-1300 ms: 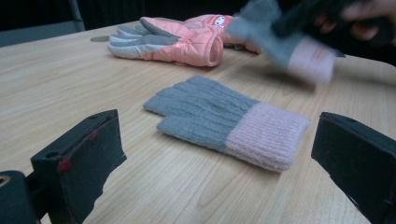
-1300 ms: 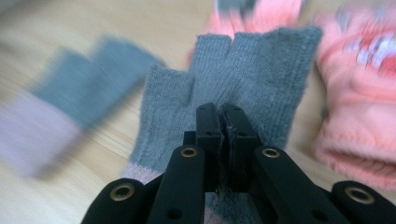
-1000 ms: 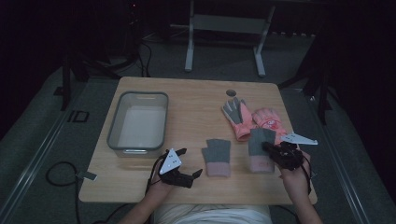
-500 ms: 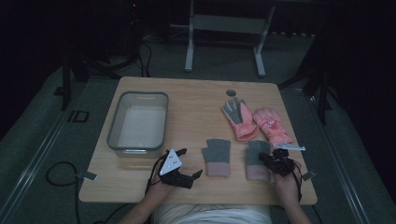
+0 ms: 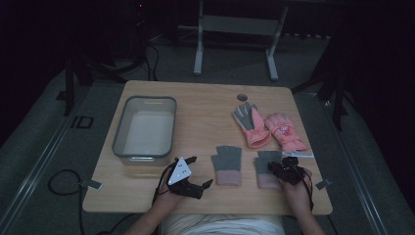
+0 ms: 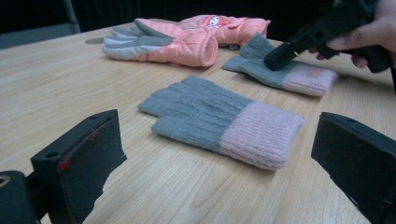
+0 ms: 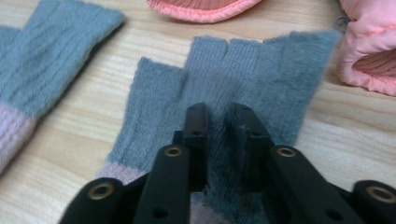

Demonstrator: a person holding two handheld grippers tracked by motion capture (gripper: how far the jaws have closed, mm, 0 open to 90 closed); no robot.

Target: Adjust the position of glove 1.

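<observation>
The right gripper (image 7: 217, 122) sits directly on the right-hand grey knit glove (image 7: 243, 74), which lies flat on the bench (image 5: 205, 110) with its fingers pointing away. Its jaws, a narrow gap apart and just opening, rest on the fabric without pinching it. The left gripper (image 5: 188, 182) stands off, jaws spread wide.

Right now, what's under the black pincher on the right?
A grey knit glove with a pink cuff lies flat under the right gripper. The jaws cover part of it, and the wooden table beneath stays hidden.

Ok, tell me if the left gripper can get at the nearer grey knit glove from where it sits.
Probably yes: the left gripper is open, and the grey glove lies flat ahead of it with only bare table between.
</observation>
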